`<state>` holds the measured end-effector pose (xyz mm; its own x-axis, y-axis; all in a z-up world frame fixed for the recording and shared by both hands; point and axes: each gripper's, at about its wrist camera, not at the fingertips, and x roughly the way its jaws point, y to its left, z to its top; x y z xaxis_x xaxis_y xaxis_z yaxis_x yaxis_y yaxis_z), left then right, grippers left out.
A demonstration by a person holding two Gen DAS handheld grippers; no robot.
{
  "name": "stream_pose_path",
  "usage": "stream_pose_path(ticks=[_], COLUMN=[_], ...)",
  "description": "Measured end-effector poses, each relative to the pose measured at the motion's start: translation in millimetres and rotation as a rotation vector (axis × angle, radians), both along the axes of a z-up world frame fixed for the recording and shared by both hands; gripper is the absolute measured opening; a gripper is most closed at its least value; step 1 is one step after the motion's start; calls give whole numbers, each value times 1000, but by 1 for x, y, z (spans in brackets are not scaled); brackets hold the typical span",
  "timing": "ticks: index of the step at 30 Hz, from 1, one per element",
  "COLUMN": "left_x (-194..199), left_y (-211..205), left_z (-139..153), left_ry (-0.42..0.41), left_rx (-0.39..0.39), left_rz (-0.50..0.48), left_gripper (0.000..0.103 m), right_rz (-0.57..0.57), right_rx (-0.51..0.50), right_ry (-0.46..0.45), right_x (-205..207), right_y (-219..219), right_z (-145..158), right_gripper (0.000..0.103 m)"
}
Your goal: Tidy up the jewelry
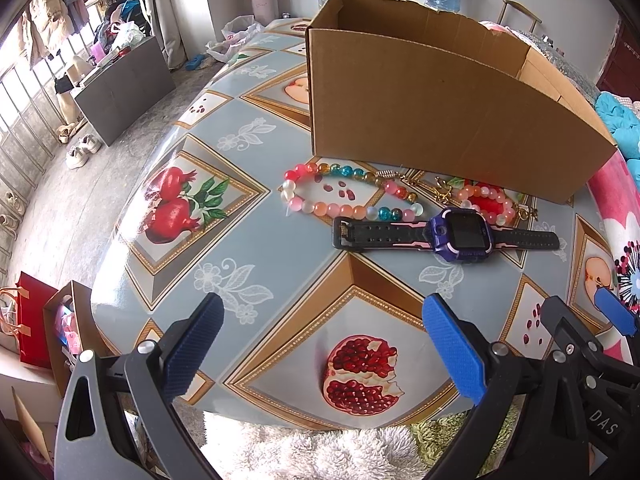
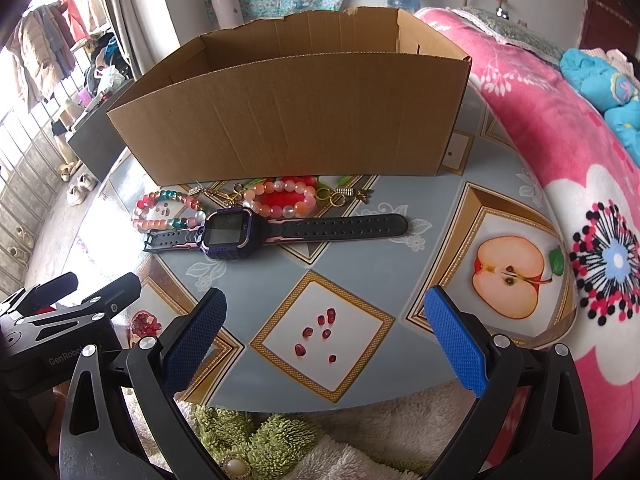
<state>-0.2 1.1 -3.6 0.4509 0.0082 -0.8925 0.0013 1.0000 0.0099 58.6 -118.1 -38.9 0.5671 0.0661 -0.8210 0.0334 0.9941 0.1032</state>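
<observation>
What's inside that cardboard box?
Only bare inner walls of the cardboard box show. Its front wall hides the floor, so any contents cannot be seen.

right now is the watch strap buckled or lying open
Open: the smartwatch lies flat on the table, both strap ends stretched apart, unbuckled.

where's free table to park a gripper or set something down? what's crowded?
Free: the near half of the table, between the watch and the near edge, where both open grippers, left and right, hover. Also right of the strap, toward the pink blanket. Crowded: the strip between watch and cardboard box, filled by the multicolour bracelet, pink bracelet and gold charms.
</observation>
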Motion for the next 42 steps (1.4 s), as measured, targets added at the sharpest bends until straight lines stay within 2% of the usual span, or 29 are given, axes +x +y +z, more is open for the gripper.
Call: stream_pose_path(ticks=[16,24,28,32,35,42], left_x=[0,14,22,28,31,35], left_y=[6,10,14,13,17,22], left_z=[-2,-25,-35,-38,-40,-42], left_ry=[17,92,115,107,95,78], left_rx=[4,11,13,14,7,8], left_rz=[-1,-29,-39,-72,-84,-118], left_gripper=[97,97,98,98,98,98], right_rz=[1,-4,-2,-6,5,9], right_rx=[-6,-30,-47,-63,-95,-95], right_ry=[8,51,102,137,128,98], right_x=[4,17,25,33,36,32], right_y=[4,1,-1,-3,-3,2], right_z=[1,-11,-27,-41,-45,-51], right_gripper=[95,95,95,95,95,95])
